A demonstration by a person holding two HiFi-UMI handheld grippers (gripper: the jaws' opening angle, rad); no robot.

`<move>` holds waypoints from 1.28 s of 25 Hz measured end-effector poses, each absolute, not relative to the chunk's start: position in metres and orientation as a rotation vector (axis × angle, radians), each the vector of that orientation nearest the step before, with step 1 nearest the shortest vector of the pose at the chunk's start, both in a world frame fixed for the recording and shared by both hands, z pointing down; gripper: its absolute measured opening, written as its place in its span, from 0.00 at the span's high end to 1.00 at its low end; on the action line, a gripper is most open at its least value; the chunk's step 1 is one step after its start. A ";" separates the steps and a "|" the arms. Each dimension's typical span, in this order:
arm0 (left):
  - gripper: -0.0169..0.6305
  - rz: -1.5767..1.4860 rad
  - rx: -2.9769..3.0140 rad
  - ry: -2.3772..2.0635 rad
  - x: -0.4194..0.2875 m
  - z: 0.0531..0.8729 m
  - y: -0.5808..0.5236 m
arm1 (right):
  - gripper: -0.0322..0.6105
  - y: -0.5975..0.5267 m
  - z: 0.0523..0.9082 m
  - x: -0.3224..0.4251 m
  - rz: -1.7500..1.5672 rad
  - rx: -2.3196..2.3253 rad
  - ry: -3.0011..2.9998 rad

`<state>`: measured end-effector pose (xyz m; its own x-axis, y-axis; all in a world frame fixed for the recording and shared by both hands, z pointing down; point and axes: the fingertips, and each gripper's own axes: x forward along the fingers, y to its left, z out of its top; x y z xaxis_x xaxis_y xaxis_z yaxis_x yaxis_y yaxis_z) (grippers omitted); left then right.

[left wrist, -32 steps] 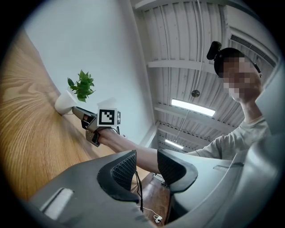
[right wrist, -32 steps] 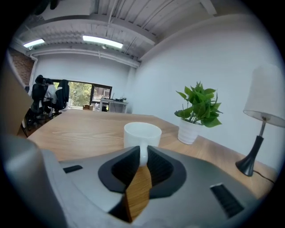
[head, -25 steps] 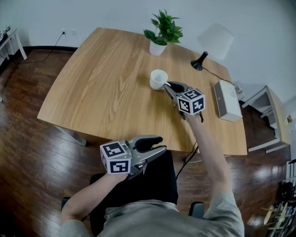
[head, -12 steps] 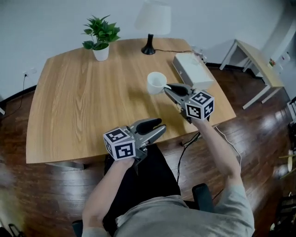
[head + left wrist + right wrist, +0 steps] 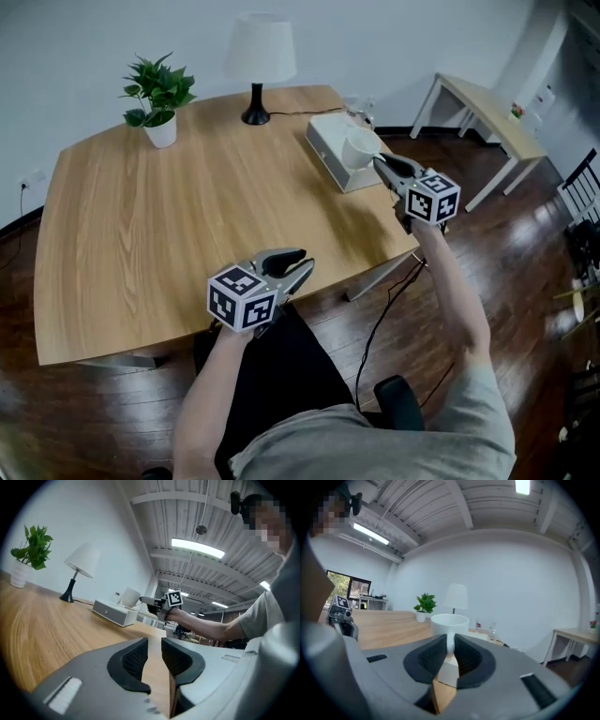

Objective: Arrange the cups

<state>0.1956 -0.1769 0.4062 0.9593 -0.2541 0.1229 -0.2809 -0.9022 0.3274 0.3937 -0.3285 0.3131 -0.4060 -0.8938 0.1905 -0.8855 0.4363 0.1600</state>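
A white cup (image 5: pixel 359 146) hangs in the air over the white box (image 5: pixel 328 150) at the table's right end. My right gripper (image 5: pixel 379 162) is shut on the cup's handle, and the right gripper view shows the cup (image 5: pixel 450 619) upright just beyond the pads. My left gripper (image 5: pixel 296 262) hovers over the table's near edge with nothing between its closing jaws. In the left gripper view a narrow gap remains between the pads (image 5: pixel 136 657), and the cup (image 5: pixel 130 596) shows far off over the box (image 5: pixel 114 614).
On the wooden table (image 5: pixel 169 216) a potted plant (image 5: pixel 157 95) stands at the back left and a lamp (image 5: pixel 258 58) at the back middle. A small side table (image 5: pixel 483 112) stands beyond the right edge. A cable (image 5: pixel 384 309) hangs below the table.
My right gripper has carried the cup from the table's middle to above the white box. The left gripper's jaws have narrowed, and it moved up to the table's near edge.
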 end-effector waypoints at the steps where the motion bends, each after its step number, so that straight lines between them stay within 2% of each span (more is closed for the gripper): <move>1: 0.83 0.115 2.766 -0.405 0.196 0.407 -0.178 | 0.84 -0.336 0.313 0.407 -0.047 1.570 -2.411; 4: 0.88 0.061 2.716 -0.410 0.192 0.405 -0.183 | 0.84 -0.356 0.319 0.435 -0.018 1.595 -2.338; 9: 0.88 -0.020 2.637 -0.373 0.187 0.400 -0.188 | 0.84 -0.382 0.331 0.454 0.039 1.562 -2.315; 27: 0.88 -0.016 2.642 -0.392 0.187 0.400 -0.188 | 0.84 -0.403 0.347 0.471 0.117 1.478 -2.401; 29: 0.89 -0.015 2.637 -0.398 0.187 0.400 -0.189 | 0.81 -0.404 0.351 0.478 0.111 1.533 -2.354; 31: 0.89 -0.019 2.632 -0.398 0.188 0.399 -0.189 | 0.71 -0.403 0.354 0.485 0.122 1.583 -2.309; 32: 0.89 -0.021 2.631 -0.396 0.189 0.399 -0.190 | 0.71 -0.401 0.353 0.489 0.120 1.609 -2.296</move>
<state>0.1886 -0.1898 0.3989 0.9582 -0.2811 0.0541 -0.2738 -0.8448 0.4598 0.4889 -0.4012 0.3530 -0.3048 -0.8980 0.3173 -0.9263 0.3570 0.1206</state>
